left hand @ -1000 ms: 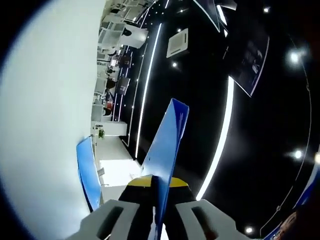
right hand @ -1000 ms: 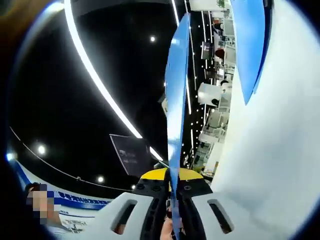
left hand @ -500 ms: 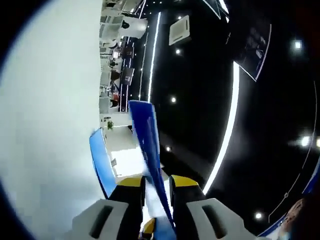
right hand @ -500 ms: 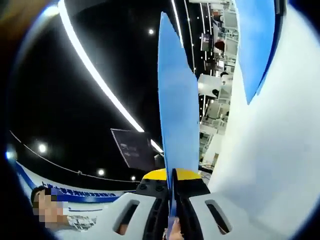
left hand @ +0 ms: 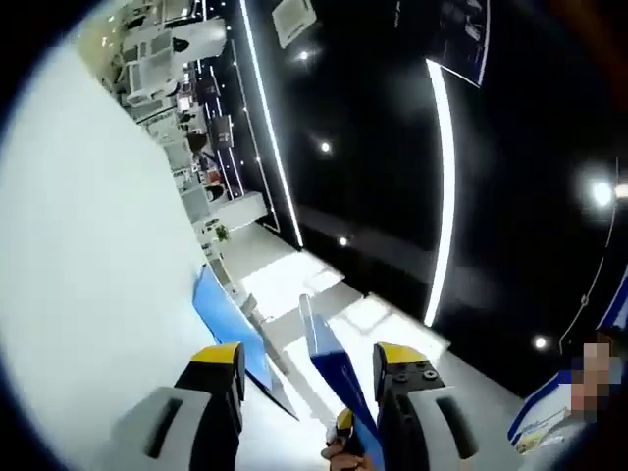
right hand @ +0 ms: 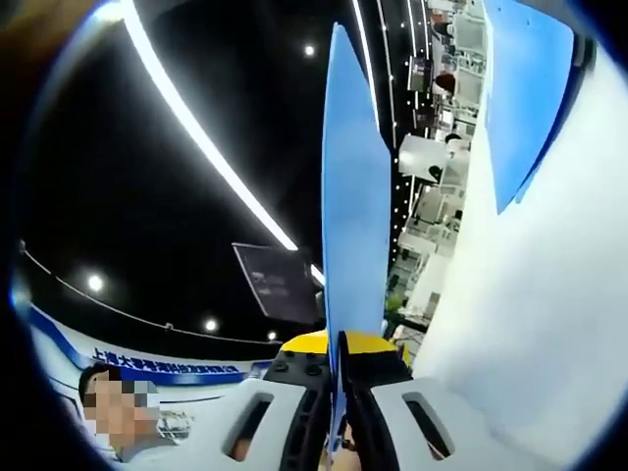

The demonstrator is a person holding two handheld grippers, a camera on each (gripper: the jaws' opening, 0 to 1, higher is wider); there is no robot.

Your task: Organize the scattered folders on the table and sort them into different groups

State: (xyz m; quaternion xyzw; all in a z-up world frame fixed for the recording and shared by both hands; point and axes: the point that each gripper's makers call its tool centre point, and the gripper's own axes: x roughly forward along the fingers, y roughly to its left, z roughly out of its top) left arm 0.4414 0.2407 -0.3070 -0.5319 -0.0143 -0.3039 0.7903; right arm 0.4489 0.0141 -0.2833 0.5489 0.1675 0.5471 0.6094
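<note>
Right tool pinched tight on a blue folder standing up mid-frame. Left tool wide apart, empty. Second blue folder on the white bench, upper right.

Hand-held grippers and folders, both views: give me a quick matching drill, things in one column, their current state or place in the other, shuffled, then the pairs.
Things:
1. left hand-held gripper
2. right hand-held gripper
3. blue folder held on edge
4. second blue folder

States or places:
A. lies on the white table, apart from either hand-held gripper
B. jaws spread apart, gripping nothing
C. jaws closed on a folder's edge
D. rises from between closed jaws

Pairs: 1-B, 2-C, 3-D, 4-A
</note>
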